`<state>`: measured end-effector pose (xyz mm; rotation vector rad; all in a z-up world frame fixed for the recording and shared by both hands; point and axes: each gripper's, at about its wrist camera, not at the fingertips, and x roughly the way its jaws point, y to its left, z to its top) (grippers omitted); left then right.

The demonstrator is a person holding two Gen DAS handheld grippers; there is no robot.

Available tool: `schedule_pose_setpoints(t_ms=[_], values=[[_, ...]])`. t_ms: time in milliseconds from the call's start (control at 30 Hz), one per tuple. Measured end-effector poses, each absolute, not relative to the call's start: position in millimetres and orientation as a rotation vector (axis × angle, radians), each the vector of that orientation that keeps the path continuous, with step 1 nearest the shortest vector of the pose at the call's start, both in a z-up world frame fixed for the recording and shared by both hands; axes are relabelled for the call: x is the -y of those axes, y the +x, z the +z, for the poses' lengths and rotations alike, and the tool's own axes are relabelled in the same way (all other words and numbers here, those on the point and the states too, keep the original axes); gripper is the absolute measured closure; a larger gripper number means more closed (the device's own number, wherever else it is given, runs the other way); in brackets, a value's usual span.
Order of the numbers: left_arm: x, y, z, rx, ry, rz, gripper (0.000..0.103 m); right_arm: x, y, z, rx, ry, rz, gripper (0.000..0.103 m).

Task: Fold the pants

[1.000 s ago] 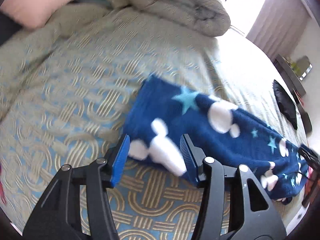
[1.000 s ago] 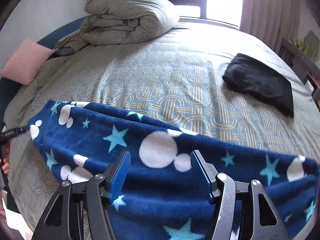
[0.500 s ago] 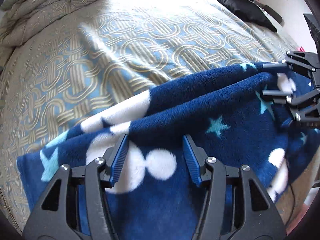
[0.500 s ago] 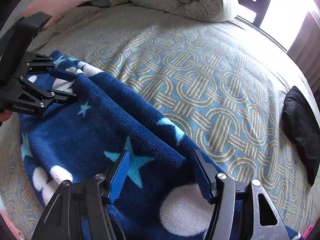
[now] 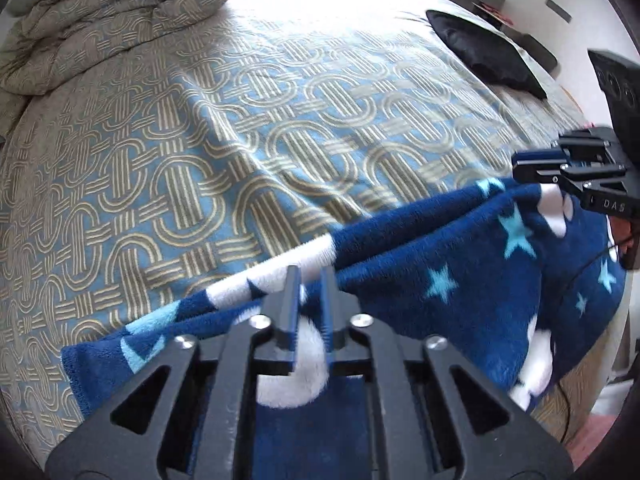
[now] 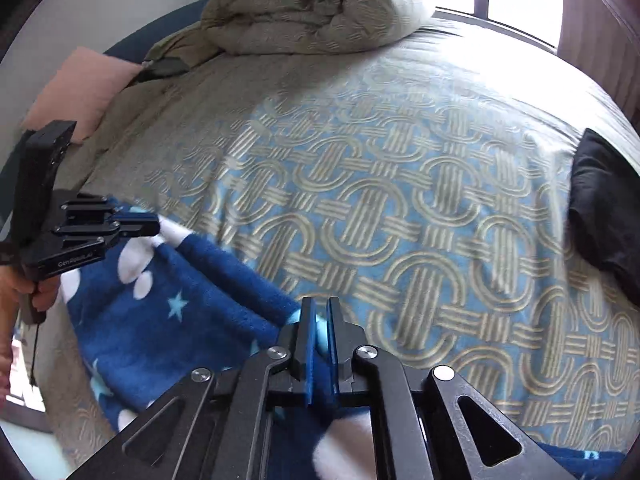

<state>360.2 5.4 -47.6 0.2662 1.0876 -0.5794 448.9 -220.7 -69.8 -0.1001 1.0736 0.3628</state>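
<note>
The pants are dark blue fleece with white blobs and light blue stars. They lie at the near edge of the bed, their far edge lifted. My left gripper is shut on that edge near one end. My right gripper is shut on the same edge further along. Each gripper shows in the other's view: the right gripper at the right, the left gripper at the left. The pants hang between them.
The bed has a blue and beige ring-patterned cover. A rolled grey duvet lies at the head, with a pink pillow beside it. A black folded garment lies at the bed's right side.
Both grippers were open over the pants. They have closed on the far edge and raised it off the bed.
</note>
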Motion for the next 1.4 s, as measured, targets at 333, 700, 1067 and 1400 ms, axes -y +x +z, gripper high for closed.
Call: schedule_pose_setpoints(t_ms=[333,700,1067,1400], values=[[15,339,-68,-1.059,0.355,-0.644,0.097,158,436,-112,-1.096,-0.357,0.391,0.101],[-5,385,-47,-1.023,0.245,-0.526,0.102,179,456,-70,-1.035,-0.222,0.398,0.093],[-7,361,-78,-1.071,0.369,-0.553,0.100,173,446,-97,-1.069,-0.287,0.379,0.100],[-60,391,-36,-1.014,0.160,-0.374,0.088,196,459,-76,-1.064,-0.165,0.341,0.097]])
